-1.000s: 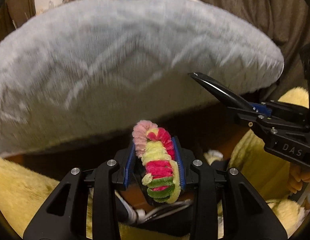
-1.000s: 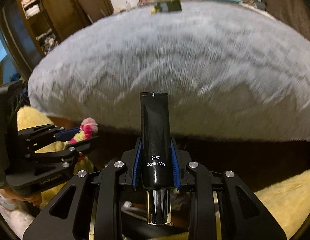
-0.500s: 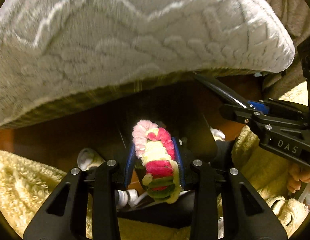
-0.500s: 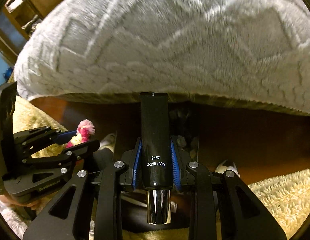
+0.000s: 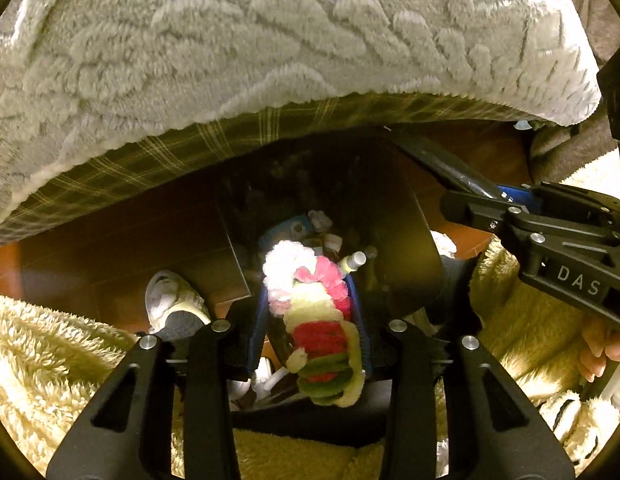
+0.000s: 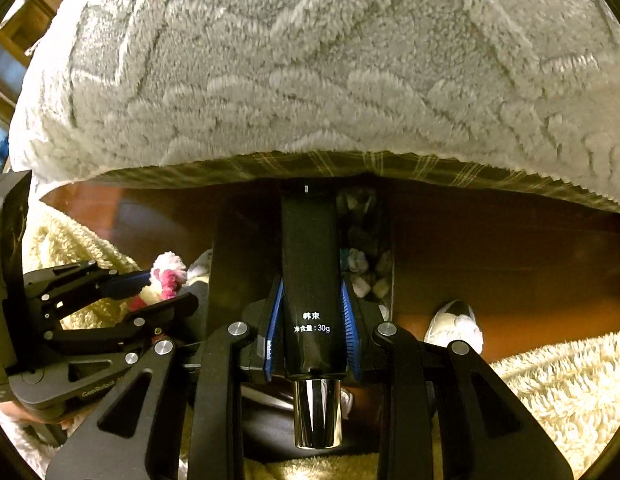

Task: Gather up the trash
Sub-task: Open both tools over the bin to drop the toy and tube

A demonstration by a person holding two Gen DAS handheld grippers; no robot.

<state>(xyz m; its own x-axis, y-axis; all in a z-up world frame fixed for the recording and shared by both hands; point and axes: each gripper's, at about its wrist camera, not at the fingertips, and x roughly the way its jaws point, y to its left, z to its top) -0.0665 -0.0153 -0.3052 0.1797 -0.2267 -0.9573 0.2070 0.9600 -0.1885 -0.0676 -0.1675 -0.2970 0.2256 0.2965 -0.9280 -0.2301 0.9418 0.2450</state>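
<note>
My left gripper (image 5: 310, 300) is shut on a fuzzy pink, white, yellow and green pipe-cleaner piece (image 5: 317, 320). It also shows in the right wrist view (image 6: 166, 276). My right gripper (image 6: 311, 300) is shut on a black cosmetic tube (image 6: 310, 272) with a chrome cap, also seen from the side in the left wrist view (image 5: 449, 168). Both grippers hang over a dark bin (image 5: 405, 248) on the floor, with several pieces of trash inside (image 6: 365, 264).
A grey fluffy blanket (image 5: 270, 40) over a plaid-edged bed (image 5: 190, 152) fills the top of both views. The person's cream fleece clothing (image 5: 50, 352) and slippered feet (image 5: 170, 300) (image 6: 453, 324) stand on the brown wood floor (image 6: 509, 256).
Both grippers have tipped downward from the bed top toward the floor. The dark bin and the feet have come into view. Both grips are unchanged.
</note>
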